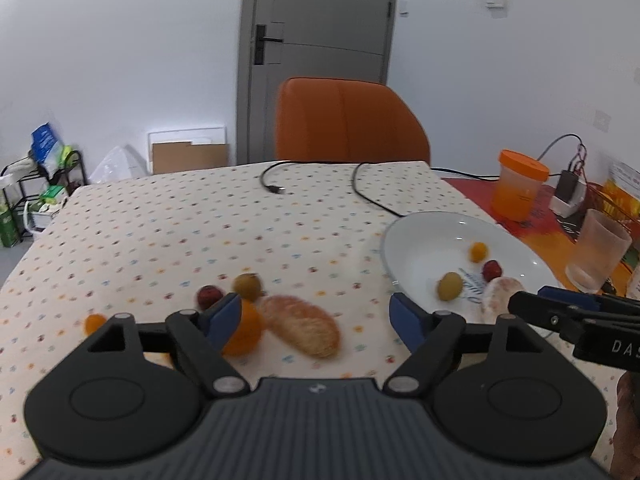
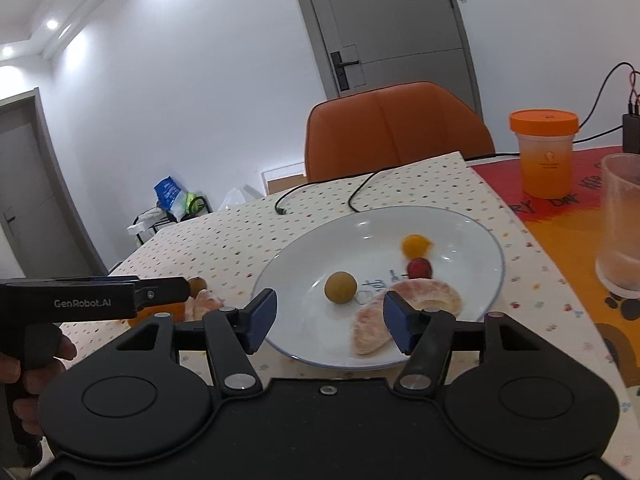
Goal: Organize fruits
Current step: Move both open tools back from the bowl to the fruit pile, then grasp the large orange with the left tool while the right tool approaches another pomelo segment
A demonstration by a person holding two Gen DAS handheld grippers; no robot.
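A white plate (image 2: 472,236) holds a green-brown round fruit (image 2: 340,287), a small orange fruit (image 2: 416,245), a red fruit (image 2: 419,268) and a pomelo segment (image 2: 432,300). My right gripper (image 2: 329,322) is open and empty over the plate's near rim. On the dotted cloth lie an orange (image 1: 246,332), a pomelo segment (image 1: 306,330), a red fruit (image 1: 209,295), a green fruit (image 1: 248,286) and a small orange fruit (image 1: 94,322). My left gripper (image 1: 316,322) is open above them, empty. The plate (image 1: 424,240) shows at the right.
An orange-lidded jar (image 2: 545,152) and a frosted glass (image 2: 620,220) stand on the red mat at the right. Black cables (image 1: 360,188) lie across the far cloth. An orange chair (image 1: 348,120) stands behind the table.
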